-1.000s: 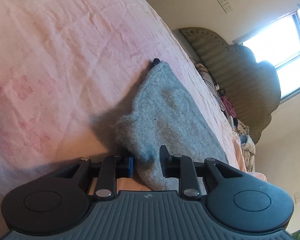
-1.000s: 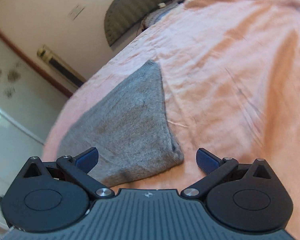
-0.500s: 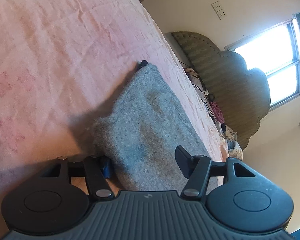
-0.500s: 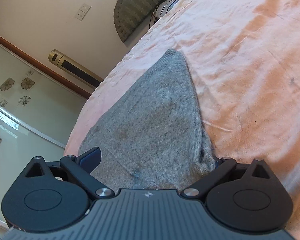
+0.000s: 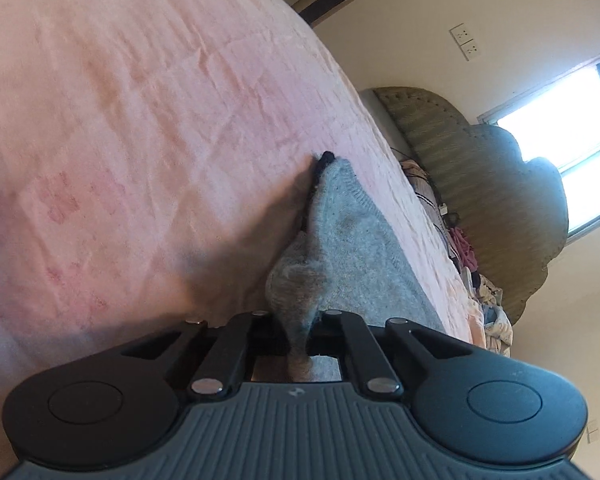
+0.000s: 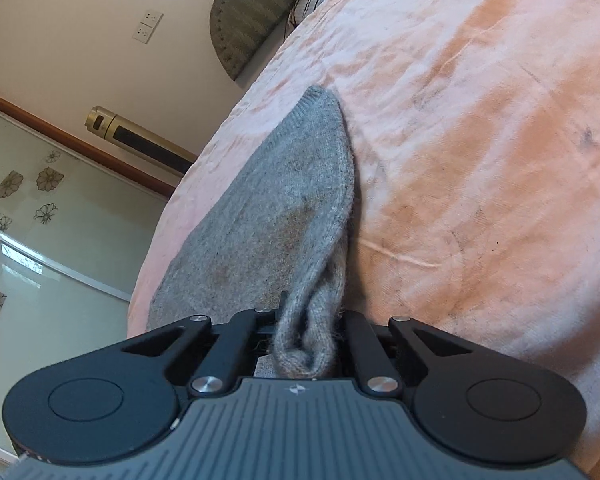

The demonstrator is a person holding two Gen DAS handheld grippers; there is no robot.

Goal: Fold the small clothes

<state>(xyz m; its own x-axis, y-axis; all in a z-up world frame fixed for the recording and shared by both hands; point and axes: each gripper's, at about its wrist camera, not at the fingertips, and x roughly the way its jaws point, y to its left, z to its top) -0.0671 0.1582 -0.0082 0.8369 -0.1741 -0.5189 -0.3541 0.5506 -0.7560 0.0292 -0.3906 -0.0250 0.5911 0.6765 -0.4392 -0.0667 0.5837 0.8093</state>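
A grey knitted garment lies flat on the pink bedsheet, near the bed's edge. The left gripper is clamped on one near corner, the knit bunched between its jaws. The right gripper pinches the other near corner, a fold of wool squeezed tight.

Cream walls, a bright window behind an upholstered headboard.

Grey knit garment (near corners pinched) lies flat.
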